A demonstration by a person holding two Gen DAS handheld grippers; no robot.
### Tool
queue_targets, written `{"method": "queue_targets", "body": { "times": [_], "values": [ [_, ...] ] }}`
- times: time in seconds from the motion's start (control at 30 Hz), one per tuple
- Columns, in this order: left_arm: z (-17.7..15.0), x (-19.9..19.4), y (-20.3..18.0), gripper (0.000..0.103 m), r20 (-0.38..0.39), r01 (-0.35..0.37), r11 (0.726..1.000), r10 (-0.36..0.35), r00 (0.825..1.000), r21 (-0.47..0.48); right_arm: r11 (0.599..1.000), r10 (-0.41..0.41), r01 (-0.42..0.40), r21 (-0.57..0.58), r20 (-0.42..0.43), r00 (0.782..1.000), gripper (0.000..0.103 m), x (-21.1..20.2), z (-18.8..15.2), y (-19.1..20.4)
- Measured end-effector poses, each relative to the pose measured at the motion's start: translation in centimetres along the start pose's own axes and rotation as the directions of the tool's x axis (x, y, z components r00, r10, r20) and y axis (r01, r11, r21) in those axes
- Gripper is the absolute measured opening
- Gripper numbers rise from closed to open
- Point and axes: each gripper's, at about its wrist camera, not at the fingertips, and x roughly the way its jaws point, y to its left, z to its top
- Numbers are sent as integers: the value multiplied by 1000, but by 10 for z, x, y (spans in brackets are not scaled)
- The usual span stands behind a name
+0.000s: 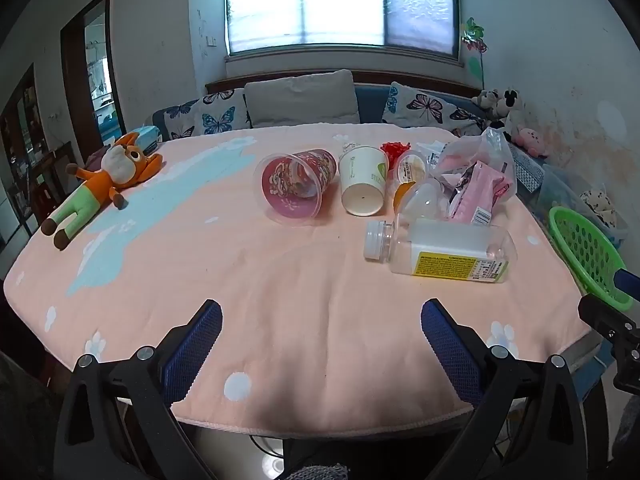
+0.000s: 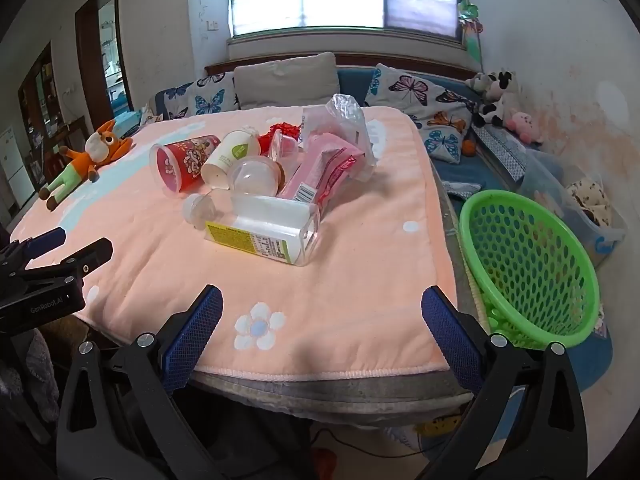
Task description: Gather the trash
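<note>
Trash lies on the pink table cover [image 1: 248,300]: a clear plastic bottle [image 1: 444,250] [image 2: 264,232] on its side, a red printed cup [image 1: 296,186] [image 2: 184,162], a white paper cup [image 1: 363,184] [image 2: 228,156], a clear dome lid [image 2: 254,176], pink wrappers [image 1: 478,192] [image 2: 324,164] and a clear bag [image 2: 352,128]. A green mesh basket [image 2: 528,260] [image 1: 588,256] stands off the table's right side. My left gripper [image 1: 320,308] hangs open over the near edge, nothing between its fingers. My right gripper [image 2: 322,300] is open too, near the front right corner.
An orange plush toy [image 1: 104,184] [image 2: 84,156] lies at the table's left. Behind is a sofa with butterfly cushions [image 1: 424,108] and soft toys [image 2: 496,96]. A blue storage bin [image 2: 592,216] sits beyond the basket. A doorway [image 1: 96,80] opens at left.
</note>
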Motion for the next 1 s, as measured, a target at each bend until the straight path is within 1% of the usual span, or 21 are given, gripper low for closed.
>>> {"method": "queue_targets", "body": {
  "times": [0.3,0.33,0.37,0.63,1.0],
  "values": [
    [0,-4,-1,97,6,13,1000,-13,1000,7,1000,1,0,6,-10,1000,99,4,0,-4],
    [1,-5,-1,97,7,14,1000,-14,1000,5,1000,-5,5,-5,1,1000,99,0,0,2],
    [1,-3,7,97,7,16,1000,-16,1000,2,1000,-6,6,-5,1,1000,99,-1,0,2],
    [-1,4,4,97,-3,10,1000,-10,1000,-1,1000,-4,4,-6,-1,1000,99,0,2,3],
    [-1,-3,4,97,11,13,1000,-13,1000,-8,1000,1,-1,-6,2,1000,99,-1,3,5]
  ]
}}
